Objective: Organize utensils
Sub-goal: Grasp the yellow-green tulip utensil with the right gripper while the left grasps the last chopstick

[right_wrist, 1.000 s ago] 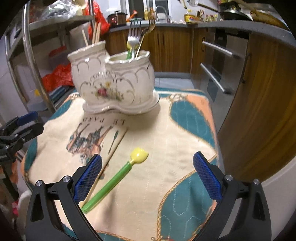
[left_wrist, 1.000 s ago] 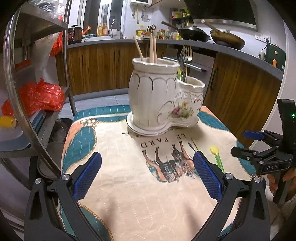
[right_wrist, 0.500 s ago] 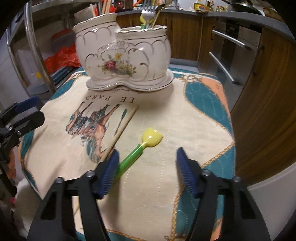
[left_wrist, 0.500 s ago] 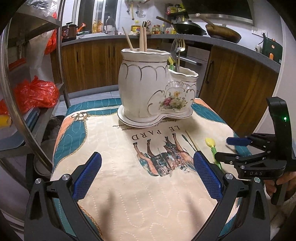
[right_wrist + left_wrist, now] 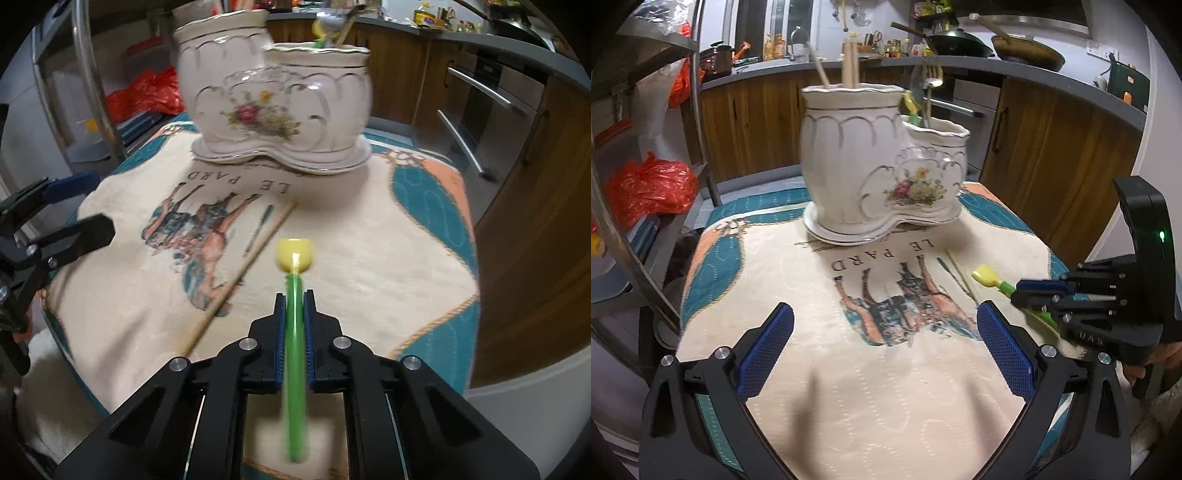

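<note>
A white ceramic two-pot utensil holder [image 5: 879,162] [image 5: 273,107] stands at the far side of the cloth-covered table [image 5: 849,387]; the tall pot holds chopsticks, the low pot forks and a spoon. My right gripper [image 5: 294,306] is shut on the green handle of a yellow-headed spoon [image 5: 294,295], the head pointing toward the holder. The spoon also shows in the left wrist view [image 5: 988,277], held by the right gripper [image 5: 1030,291]. A single chopstick [image 5: 236,280] lies on the cloth left of the spoon. My left gripper [image 5: 882,350] is open and empty over the cloth.
A metal shelf rack with red plastic bags [image 5: 646,192] stands at the left. Wooden kitchen cabinets [image 5: 1052,158] and an oven [image 5: 480,122] lie beyond the table. The table's right edge [image 5: 476,295] drops off close to the right gripper.
My right gripper has moved in over the green spoon and closed on its handle. The left gripper has pulled back slightly and stays open.
</note>
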{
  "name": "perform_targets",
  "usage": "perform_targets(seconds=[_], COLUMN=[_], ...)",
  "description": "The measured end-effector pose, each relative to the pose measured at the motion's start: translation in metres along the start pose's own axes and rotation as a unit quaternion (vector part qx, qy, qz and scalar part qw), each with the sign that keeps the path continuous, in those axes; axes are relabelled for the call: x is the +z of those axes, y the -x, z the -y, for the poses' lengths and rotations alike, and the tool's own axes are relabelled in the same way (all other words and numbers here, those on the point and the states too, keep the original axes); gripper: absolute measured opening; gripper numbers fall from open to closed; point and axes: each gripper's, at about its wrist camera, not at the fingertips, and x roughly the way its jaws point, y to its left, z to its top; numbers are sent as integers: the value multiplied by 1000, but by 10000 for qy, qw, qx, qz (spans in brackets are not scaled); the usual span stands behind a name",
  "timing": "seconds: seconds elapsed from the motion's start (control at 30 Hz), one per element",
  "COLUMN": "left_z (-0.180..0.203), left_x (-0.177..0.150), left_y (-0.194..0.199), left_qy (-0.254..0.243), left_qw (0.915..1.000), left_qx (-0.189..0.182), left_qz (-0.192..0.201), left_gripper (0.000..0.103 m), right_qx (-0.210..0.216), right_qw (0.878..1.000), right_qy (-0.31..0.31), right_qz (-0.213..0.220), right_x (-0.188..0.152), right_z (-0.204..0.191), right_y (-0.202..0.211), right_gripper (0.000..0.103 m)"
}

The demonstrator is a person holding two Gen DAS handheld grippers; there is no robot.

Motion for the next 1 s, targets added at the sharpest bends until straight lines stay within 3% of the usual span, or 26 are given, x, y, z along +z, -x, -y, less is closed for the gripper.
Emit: perform_targets(seconds=[0.23, 0.5, 0.67, 0.83, 1.0], left_z=[30, 74, 81, 64, 40], left_x=[1, -5, -10, -6, -8], left_y=[-20, -43, -49, -44, -29], left_qy=[-62, -625, -860, -781, -924], left_qw=[9981, 9913, 9898, 9886, 9848], left_qx=[-412, -682, -470, -575, -594], left_qz=[-446, -935, -1032, -1150, -1347], left_gripper=[96, 35, 12, 5, 5], right_qx=[-34, 76, 169, 265, 373], right_qw=[9997, 9994, 9994, 9994, 9992], right_qy=[-207, -304, -249, -135, 147], right_qz=[96, 142, 152, 160, 22], right_x=[-4, -9, -10, -9, -8], right_z=[30, 41, 37, 31, 21], right_y=[10, 12, 12, 14, 14], right_gripper=[10, 10, 10, 10, 10])
